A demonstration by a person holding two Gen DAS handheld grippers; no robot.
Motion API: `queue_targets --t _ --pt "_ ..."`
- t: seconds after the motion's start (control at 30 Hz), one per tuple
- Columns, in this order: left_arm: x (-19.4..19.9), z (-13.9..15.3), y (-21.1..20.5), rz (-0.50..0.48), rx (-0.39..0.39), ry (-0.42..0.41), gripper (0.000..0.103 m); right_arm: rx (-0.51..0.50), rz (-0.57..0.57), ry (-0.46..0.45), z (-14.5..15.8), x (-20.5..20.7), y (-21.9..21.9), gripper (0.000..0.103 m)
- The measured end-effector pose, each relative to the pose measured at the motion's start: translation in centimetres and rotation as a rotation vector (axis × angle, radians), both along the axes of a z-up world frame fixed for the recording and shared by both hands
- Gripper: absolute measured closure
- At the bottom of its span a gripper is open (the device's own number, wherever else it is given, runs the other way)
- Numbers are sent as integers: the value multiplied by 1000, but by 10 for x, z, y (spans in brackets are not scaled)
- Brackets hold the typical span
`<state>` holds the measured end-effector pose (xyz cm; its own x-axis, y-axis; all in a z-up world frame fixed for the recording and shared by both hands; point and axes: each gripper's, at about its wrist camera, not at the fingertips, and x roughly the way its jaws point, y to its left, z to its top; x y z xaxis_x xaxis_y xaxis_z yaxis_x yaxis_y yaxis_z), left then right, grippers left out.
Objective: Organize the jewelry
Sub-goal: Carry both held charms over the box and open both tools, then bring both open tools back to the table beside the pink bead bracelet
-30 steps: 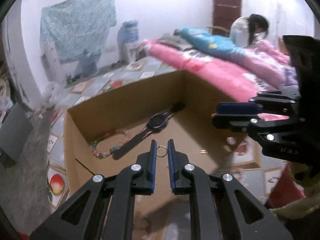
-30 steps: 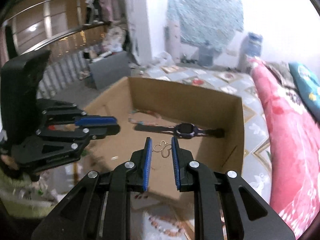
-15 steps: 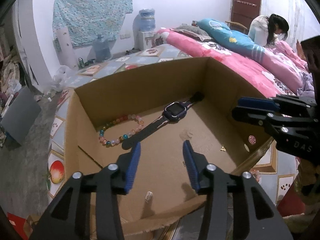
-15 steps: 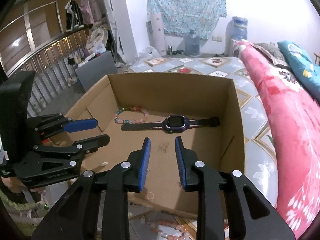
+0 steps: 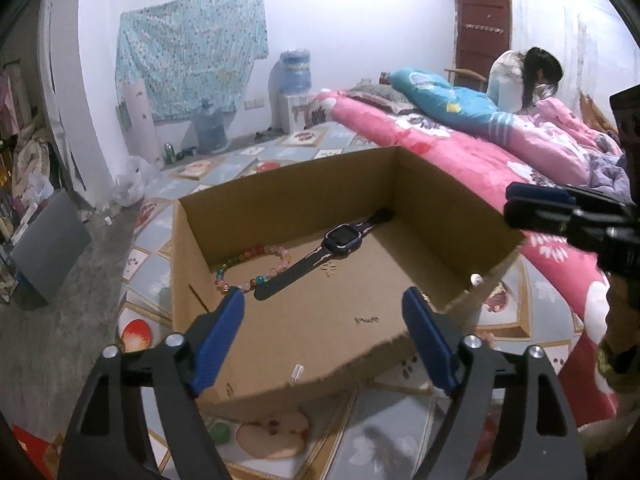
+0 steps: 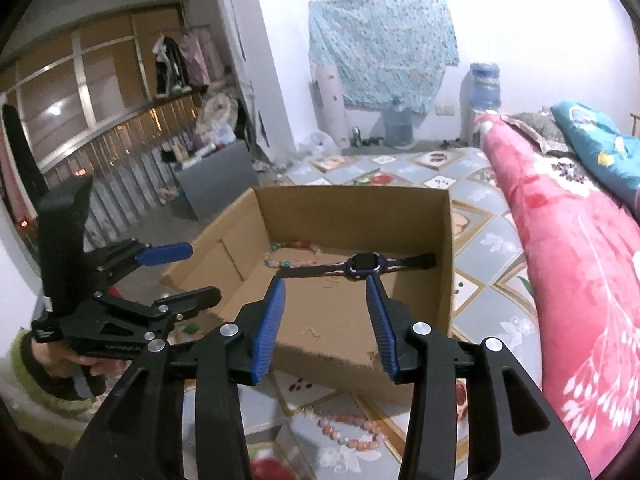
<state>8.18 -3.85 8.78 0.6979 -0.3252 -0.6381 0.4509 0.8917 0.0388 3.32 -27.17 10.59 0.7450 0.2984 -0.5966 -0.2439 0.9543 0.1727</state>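
Observation:
An open cardboard box (image 5: 448,208) (image 6: 446,240) stands on the patterned floor mat. Inside lie a dark smartwatch (image 5: 340,240) (image 6: 362,264), a coloured bead bracelet (image 5: 244,270) (image 6: 288,256), a small gold ornament (image 5: 329,270) (image 6: 330,282) and tiny pieces (image 5: 366,320). My left gripper (image 5: 324,320) is open and empty above the box's near edge. My right gripper (image 6: 326,312) is open and empty over the box. A pink bead bracelet (image 6: 348,434) lies on the mat in front of the box.
A pink bed (image 5: 460,148) (image 6: 568,240) runs along the right of the box, and a person (image 5: 516,80) sits on it. Water bottles (image 5: 212,128) stand by the far wall. A grey board (image 5: 48,244) and clutter lie to the left.
Both grippers opened and released small gold pieces into the box, then drew back and up from it.

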Motion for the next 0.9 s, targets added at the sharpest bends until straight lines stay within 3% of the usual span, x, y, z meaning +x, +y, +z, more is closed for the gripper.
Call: queue_targets --t 0.23,0.43,0.6,0.77,0.9 --pt "-40 6 8 -66 -37 -34 8 54 1 14 0 -34 -29 61" --pt "-69 -7 -7 -223 -83 11 6 57 -25 115 -27 -51 -35 61" --pt "-75 -36 -39 -302 -43 56 6 43 -73 228 -65 -50 -36 66" --pt "-65 -67 -63 -310 19 82 6 60 -80 306 -91 -47 -30 72" --pt "-58 -84 -77 -334 77 76 20 72 -62 324 -97 -45 -23 73"
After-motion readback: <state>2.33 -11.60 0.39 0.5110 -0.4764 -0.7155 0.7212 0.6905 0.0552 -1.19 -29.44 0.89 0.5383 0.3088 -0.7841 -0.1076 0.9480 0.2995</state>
